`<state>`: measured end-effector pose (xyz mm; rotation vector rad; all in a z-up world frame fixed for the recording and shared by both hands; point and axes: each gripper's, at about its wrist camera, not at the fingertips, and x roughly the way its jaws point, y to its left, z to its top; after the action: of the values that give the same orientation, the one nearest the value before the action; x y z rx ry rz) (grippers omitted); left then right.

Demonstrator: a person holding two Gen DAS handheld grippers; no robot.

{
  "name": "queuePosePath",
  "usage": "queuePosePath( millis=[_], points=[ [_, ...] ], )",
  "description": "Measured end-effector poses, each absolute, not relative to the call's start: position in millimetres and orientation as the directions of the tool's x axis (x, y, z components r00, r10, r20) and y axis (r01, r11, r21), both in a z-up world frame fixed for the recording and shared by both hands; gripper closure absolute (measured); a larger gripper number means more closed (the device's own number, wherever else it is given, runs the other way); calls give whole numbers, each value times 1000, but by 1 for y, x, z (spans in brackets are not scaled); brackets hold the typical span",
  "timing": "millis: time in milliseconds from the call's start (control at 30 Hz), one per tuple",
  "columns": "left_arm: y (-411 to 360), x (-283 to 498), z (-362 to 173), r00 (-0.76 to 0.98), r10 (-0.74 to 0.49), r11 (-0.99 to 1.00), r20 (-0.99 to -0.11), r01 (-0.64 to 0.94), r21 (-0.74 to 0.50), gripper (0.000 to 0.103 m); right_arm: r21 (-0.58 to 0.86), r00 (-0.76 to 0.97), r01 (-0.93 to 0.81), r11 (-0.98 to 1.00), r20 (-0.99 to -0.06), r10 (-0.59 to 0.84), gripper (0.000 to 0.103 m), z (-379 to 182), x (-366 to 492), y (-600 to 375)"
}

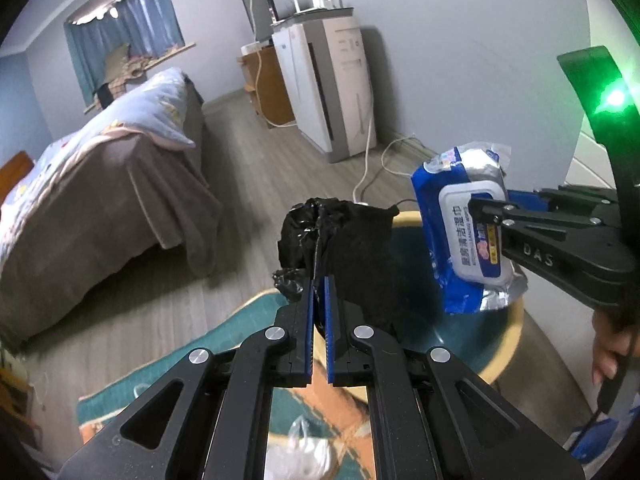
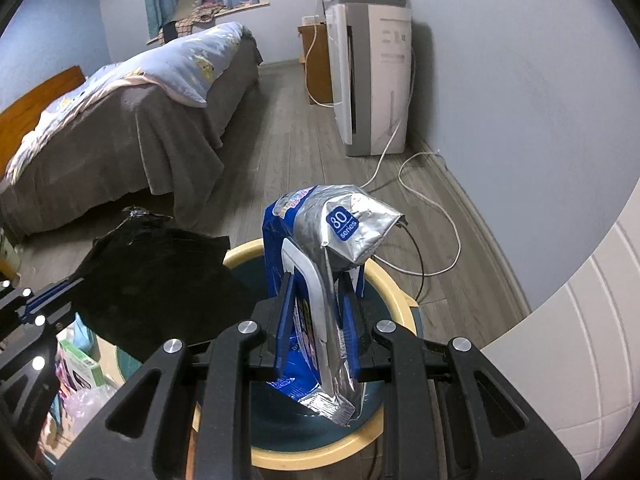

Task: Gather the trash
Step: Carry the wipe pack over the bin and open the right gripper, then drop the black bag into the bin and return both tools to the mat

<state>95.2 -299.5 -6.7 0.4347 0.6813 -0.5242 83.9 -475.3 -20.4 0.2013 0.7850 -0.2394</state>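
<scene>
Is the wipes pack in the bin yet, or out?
Out: the wipes pack hangs clamped in the right gripper above the bin.

One bin, one black bag, one wipes pack, two grippers.

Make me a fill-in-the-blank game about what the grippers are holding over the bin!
1. The left gripper is shut on a ____ plastic bag.
2. The right gripper is shut on a pack of wet ____.
3. The pack hangs over a round bin with a ____ rim.
4. A white cable lies on the ____.

Missing words: black; wipes; yellow; floor
</scene>
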Motion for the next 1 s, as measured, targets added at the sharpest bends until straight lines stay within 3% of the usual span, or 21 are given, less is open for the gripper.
queuePosePath(
  millis=[467,600,733,833,900,933,1000],
  points=[
    [-324,105,-17,673,-293,767,-679,589,253,97,151,677,299,942,-730,-97,79,-31,90,-487],
    [-326,102,-18,677,-283,772,-679,581,258,95,155,674,305,940,-732,-99,68,-32,90,-489],
    [-325,101,-17,683,-278,774,-675,576,265,88,166,677,312,936,-729,-96,67,-29,90,-489],
    [-321,100,-13,687,-276,782,-672,567,258,71,167,679,315,934,-727,-100,62,-26,90,-488],
    [-313,98,-7,694,-281,796,-663,554,243,52,162,683,314,936,-723,-104,54,-24,89,-487],
    [-308,97,-4,699,-282,804,-657,546,235,49,160,687,312,937,-719,-106,53,-22,89,-485],
    [-297,97,2,705,-284,816,-650,534,222,33,155,694,307,939,-711,-110,44,-16,88,-481]
  ],
)
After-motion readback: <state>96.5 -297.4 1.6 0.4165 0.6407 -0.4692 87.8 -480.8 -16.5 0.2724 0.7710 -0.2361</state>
